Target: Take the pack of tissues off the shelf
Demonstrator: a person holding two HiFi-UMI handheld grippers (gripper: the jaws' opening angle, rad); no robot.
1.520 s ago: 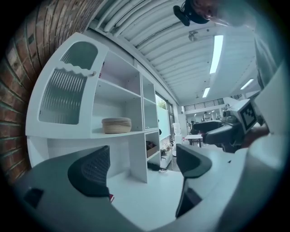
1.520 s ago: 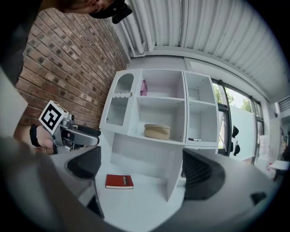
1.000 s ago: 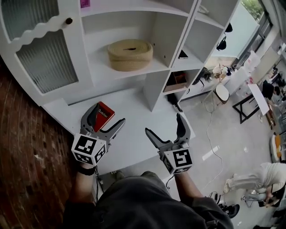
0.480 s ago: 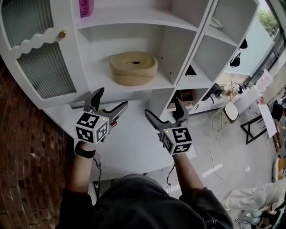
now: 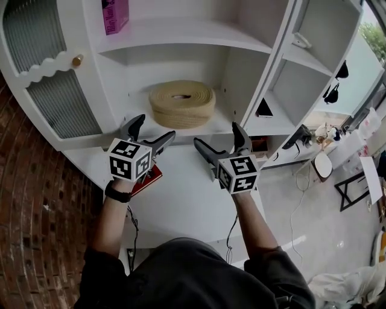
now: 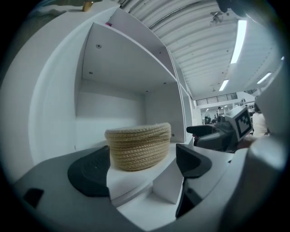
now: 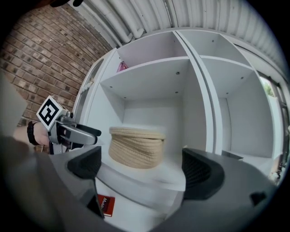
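Observation:
A pink pack (image 5: 114, 15), likely the tissues, stands at the left end of the top shelf, cut off by the frame edge. Only its edge shows as a pink sliver (image 7: 121, 66) in the right gripper view, and as a pink speck (image 6: 108, 24) in the left gripper view. My left gripper (image 5: 151, 134) and right gripper (image 5: 220, 142) are side by side, below the pack and in front of the middle shelf. Both are open with nothing between the jaws. They point at a coiled rope basket (image 5: 181, 102) on that shelf.
A red packet (image 5: 148, 178) lies on the white counter (image 5: 187, 199) under my left gripper. A ribbed-glass cabinet door (image 5: 60, 102) is at the left, with a brick wall (image 5: 36, 229) beyond it. Side cubbies at the right hold a small dark item (image 5: 264, 108).
Both grippers rose from over the counter to the middle shelf's front edge. The view tilted up, so the pink pack on the top shelf came into sight.

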